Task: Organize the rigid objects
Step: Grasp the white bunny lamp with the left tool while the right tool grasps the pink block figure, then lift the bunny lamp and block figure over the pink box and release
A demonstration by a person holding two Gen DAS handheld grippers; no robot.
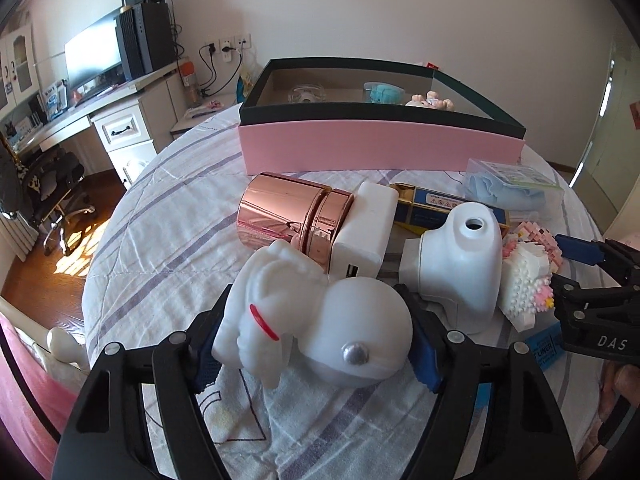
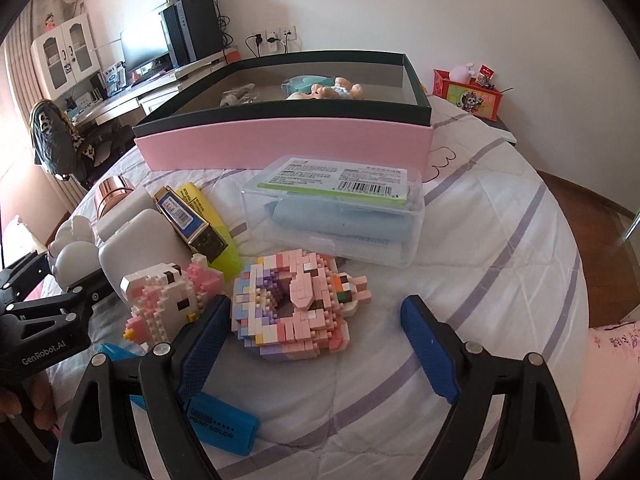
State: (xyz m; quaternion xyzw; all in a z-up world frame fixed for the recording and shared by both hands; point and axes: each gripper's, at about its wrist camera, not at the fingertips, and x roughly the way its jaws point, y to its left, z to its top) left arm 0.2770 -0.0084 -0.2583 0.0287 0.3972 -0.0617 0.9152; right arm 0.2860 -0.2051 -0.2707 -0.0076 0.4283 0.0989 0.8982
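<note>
A bedroom with white walls, a wooden floor and a desk with a monitor (image 1: 94,56) against the far wall; the things lie on a bed (image 2: 500,240) under a white quilt with lilac stripes. Largest of them is the pink box (image 1: 380,148) with a dark rim, open at the far edge of the bed, with a small doll and a pale blue item inside. Before it, toward the bed's right edge, lies a clear plastic case (image 2: 336,216) with a barcode label and blue cloth within. At the middle of the bed a crowd lies close together — a rose-gold canister (image 1: 280,212) on its side touching a white power bank (image 1: 364,228), a blue-and-gold box (image 2: 188,220) over a yellow pack, and a white bottle-shaped piece (image 1: 456,264).

Nearest the bed's near edge, the white dog figure (image 1: 316,320) with a red collar lies on its side between the left gripper (image 1: 316,348) jaws, whose blue pads sit at its flanks; whether they truly press I cannot tell. The right gripper (image 2: 316,344) has its jaws apart — the pink brick model (image 2: 296,304) lies between them, beside the left pad and clear of the right one. A white brick cat (image 2: 168,292) stands just left of it, and a blue eraser-like block (image 2: 224,424) lies beneath the left finger.
</note>
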